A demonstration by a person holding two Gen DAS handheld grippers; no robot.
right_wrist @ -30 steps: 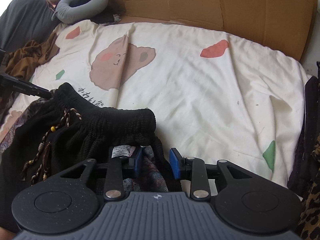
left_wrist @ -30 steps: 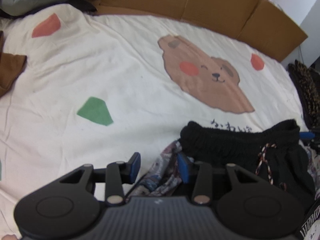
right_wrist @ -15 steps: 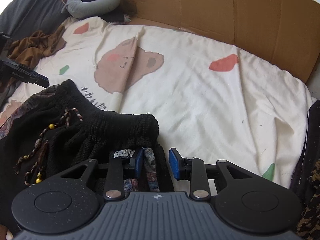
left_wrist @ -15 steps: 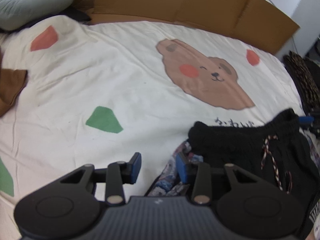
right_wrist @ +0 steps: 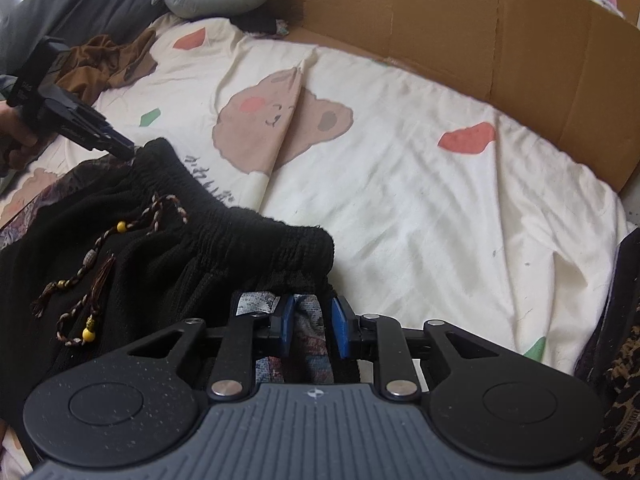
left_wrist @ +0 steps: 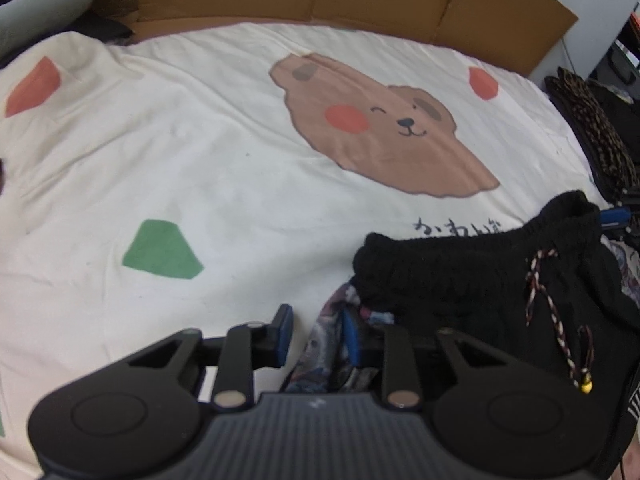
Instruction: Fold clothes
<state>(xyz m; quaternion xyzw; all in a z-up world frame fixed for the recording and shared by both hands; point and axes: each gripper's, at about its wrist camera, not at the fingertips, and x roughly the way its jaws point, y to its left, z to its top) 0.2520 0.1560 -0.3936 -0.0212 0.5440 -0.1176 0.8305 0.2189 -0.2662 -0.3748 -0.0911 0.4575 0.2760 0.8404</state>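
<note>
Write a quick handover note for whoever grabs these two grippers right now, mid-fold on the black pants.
Left gripper: jaws apart, patterned fabric lying between them at one end of the black waistband; a firm grip is not evident.
Right gripper: pads straddle patterned fabric under the other waistband end, with a gap visible.
The pants lie near the front edge of the bear-print sheet, drawstring on top.
Done: both ends reached. Left: confirm grips, lay flat, fold.
</note>
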